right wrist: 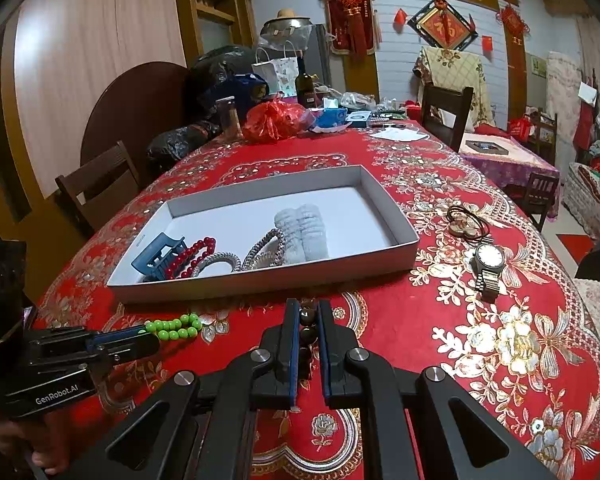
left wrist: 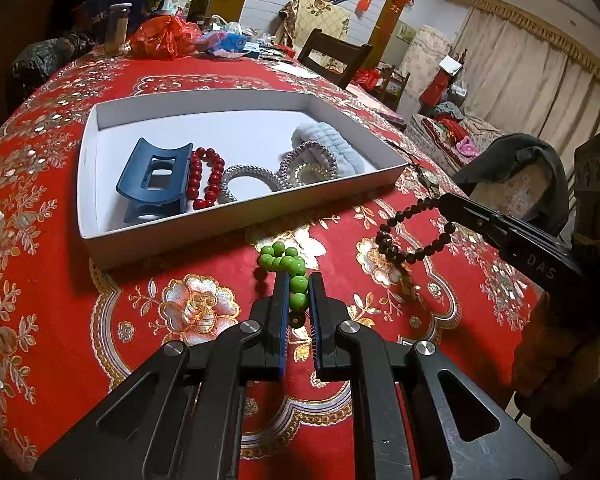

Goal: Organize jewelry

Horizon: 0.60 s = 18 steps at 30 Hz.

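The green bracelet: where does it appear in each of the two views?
Left wrist view: green bracelet at bottom centre, clamped in the left gripper.
Right wrist view: green bracelet at lower left, at the tip of that gripper.
Shared landmark: white tray, just beyond it.

Shallow white cardboard tray (left wrist: 100,236) sits mid-bench on the red floral-clothed bench (left wrist: 180,360); inside it, left to right: blue plastic claw hair clip (left wrist: 152,178), red bead bracelet (left wrist: 206,178) touching it, two silver woven bangles (left wrist: 252,178), then a white fluffy scrunchie (left wrist: 324,140) behind them; in front of the tray, the green bead bracelet (left wrist: 286,262) lies on the cloth between the left gripper (left wrist: 299,280) fingers; right of it, the dark bead bracelet (left wrist: 414,236) hangs from the right gripper (right wrist: 308,306); right of the tray lies a metal-band wristwatch (right wrist: 488,260), and behind that a dark cord necklace (right wrist: 466,220); bags and a dark glass bottle (right wrist: 304,82) crowd the bench's far end.
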{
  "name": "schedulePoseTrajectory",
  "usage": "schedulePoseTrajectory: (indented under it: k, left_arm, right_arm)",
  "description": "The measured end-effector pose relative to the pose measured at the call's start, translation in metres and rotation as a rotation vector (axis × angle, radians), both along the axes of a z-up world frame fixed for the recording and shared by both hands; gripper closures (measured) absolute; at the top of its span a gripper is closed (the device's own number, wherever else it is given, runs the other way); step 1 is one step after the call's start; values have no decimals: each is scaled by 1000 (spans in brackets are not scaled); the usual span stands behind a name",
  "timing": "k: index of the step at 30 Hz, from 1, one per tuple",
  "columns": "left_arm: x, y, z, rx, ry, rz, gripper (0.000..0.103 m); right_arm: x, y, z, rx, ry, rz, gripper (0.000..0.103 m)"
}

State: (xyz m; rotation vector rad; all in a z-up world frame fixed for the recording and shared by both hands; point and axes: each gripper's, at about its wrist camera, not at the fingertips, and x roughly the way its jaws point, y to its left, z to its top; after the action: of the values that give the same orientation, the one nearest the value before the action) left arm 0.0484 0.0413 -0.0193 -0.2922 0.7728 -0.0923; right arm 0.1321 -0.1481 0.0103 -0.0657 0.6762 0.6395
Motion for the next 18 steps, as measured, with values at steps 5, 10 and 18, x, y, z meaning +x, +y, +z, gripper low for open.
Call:
schedulePoseTrajectory:
  k: [5,10,18]
  left_arm:
    - [0,1,0,-1,1,0,95]
    - [-1,2,1,-5,0,1,95]
    - [0,3,0,-12,6,4,95]
  right_arm:
    - [-1,1,3,-9,-5,0,95]
    - [-2,1,4,-14,-10,-6,95]
    - [3,2,6,-18,-16,-17,95]
